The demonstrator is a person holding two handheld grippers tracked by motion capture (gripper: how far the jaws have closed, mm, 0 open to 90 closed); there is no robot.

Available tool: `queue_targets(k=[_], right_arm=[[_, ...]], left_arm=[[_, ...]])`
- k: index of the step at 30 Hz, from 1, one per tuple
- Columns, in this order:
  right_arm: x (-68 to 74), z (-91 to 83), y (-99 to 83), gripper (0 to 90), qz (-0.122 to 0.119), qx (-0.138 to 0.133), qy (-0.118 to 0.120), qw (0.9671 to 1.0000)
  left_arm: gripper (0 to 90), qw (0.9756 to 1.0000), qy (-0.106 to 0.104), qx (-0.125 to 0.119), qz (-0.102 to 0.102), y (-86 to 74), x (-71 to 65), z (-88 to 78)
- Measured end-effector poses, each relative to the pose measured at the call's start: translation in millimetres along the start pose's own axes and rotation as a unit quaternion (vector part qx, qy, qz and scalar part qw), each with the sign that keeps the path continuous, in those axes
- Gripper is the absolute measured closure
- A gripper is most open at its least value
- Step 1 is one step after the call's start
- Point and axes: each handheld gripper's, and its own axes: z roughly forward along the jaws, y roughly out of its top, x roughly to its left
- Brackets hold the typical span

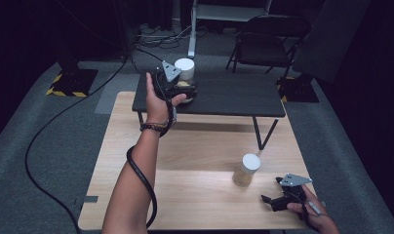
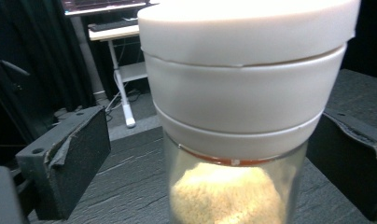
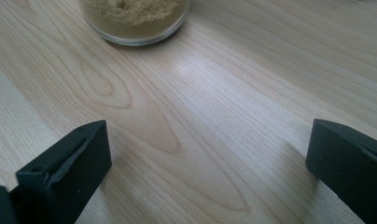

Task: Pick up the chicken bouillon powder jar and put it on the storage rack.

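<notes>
A glass jar [image 1: 184, 69] with a white lid and tan powder inside stands on the small black table [image 1: 234, 95]. My left gripper [image 1: 185, 90] is open around it. In the left gripper view the jar [image 2: 242, 93] rises between the two black pads [image 2: 70, 154] with a gap on each side. A second jar of the same kind [image 1: 246, 170] stands on the light wooden table [image 1: 195, 156]. My right gripper [image 1: 268, 201] rests low near the table's front right, open, with nothing between its jaws. In its own view that jar's base [image 3: 133, 18] lies ahead of the open right gripper [image 3: 207, 154].
The black table stands on thin legs at the far end of the wooden table. A folding chair [image 1: 268, 41] is behind it on the grey floor. A black cable [image 1: 39, 141] loops across the floor at the left.
</notes>
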Motion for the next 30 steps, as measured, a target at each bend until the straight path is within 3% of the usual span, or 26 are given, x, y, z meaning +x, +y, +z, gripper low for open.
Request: queue_targets(k=[4,6,8,20,23,27,30], right_arm=[[0.0,0.0,0.0,0.0,0.0,0.0,0.0,1.0],[0.0,0.0,-0.1,0.0,0.0,0.0,0.0,1.0],[0.0,0.0,-0.1,0.0,0.0,0.0,0.0,1.0],[-0.1,0.0,0.0,0.0,-0.001,0.0,0.0,1.0],[-0.1,0.0,0.0,0.0,0.0,0.0,0.0,1.0],[0.0,0.0,0.0,0.0,0.0,0.0,0.0,1.0],[-0.1,0.0,0.0,0.0,0.0,0.0,0.0,1.0]], left_arm=[[1.4,1.0,-0.001,-0.008,-0.002,-1.5,-0.1,-3.7],[2.2,0.9998,0.012,-0.014,0.003,-2.3,-5.3,-6.6],[2.1,0.9999,0.007,-0.015,0.002,-2.0,-4.7,-9.3],[0.8,0.9984,0.016,-0.004,0.054,-3.8,-14.6,-28.6],[0.7,0.9975,0.02,-0.001,0.068,-7.3,-16.9,-33.6],[0.7,0.9943,0.027,0.007,0.103,-10.4,-22.0,-39.9],[0.7,0.9937,0.023,0.006,0.11,-12.9,-22.0,-44.3]])
